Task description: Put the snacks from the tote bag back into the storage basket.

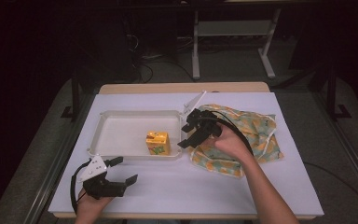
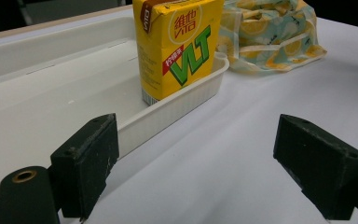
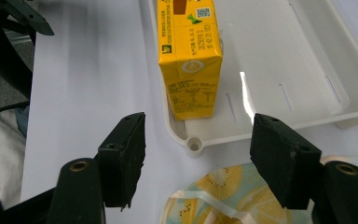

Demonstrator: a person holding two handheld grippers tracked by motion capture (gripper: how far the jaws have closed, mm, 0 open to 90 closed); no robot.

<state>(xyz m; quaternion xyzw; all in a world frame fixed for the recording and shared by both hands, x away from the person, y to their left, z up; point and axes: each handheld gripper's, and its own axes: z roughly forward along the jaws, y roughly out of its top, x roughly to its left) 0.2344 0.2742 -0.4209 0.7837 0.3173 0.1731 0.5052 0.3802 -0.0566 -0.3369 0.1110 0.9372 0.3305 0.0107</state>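
A yellow drink carton [image 1: 158, 143] stands upright in the front right corner of a white tray [image 1: 121, 130]. My right gripper [image 1: 184, 135] hovers just right of that corner, over the edge of a lemon-print cloth bag [image 1: 247, 135]. Its jaws are open with nothing between them. In the right gripper view the carton [image 3: 189, 60] lies ahead of the gripper [image 3: 198, 158], beyond the tray's corner [image 3: 193, 143]. My left gripper [image 1: 126, 169] rests on the table in front of the tray, open and empty. In the left gripper view the carton [image 2: 177, 46] stands beyond the tray rim [image 2: 177, 102].
The cloth bag [image 2: 270, 42] lies crumpled on the white table cover [image 1: 191, 186] to the right of the tray. A metal table frame [image 1: 196, 51] and cables stand on the dark floor behind the table.
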